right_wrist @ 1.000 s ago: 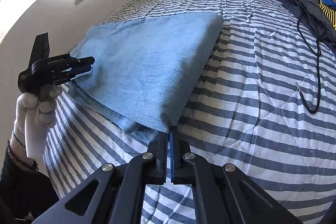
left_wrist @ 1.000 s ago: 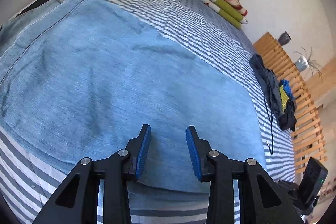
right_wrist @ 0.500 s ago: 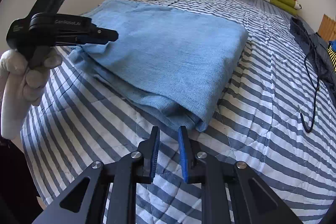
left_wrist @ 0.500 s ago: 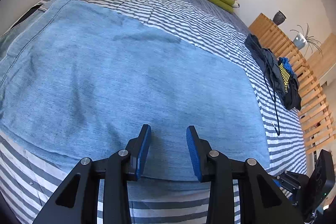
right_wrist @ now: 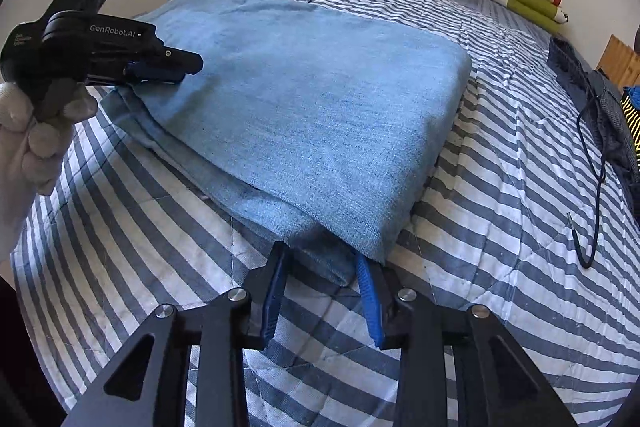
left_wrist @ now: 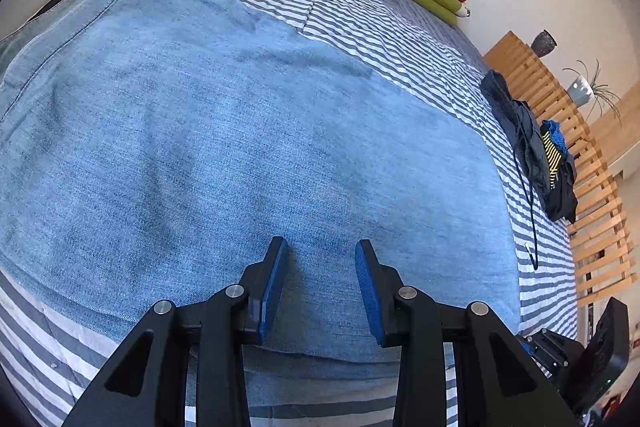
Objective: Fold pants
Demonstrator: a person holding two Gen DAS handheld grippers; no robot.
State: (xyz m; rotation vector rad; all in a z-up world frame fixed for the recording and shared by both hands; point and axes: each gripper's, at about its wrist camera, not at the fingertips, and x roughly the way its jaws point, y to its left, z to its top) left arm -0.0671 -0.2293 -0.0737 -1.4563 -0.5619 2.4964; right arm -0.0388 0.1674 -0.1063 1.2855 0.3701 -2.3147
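Folded blue pants (right_wrist: 304, 123) lie on the striped bed (right_wrist: 500, 195). My right claw (right_wrist: 322, 291) is opening, its jaws straddling the near corner without pinching yet. My left claw (left_wrist: 320, 287) hovers apart above the denim. I should catch every layer before closing.

Right gripper (right_wrist: 322, 259) jaws opening around the folded pants' (right_wrist: 304, 107) near corner; left gripper (right_wrist: 176, 67) hovers over the far edge.
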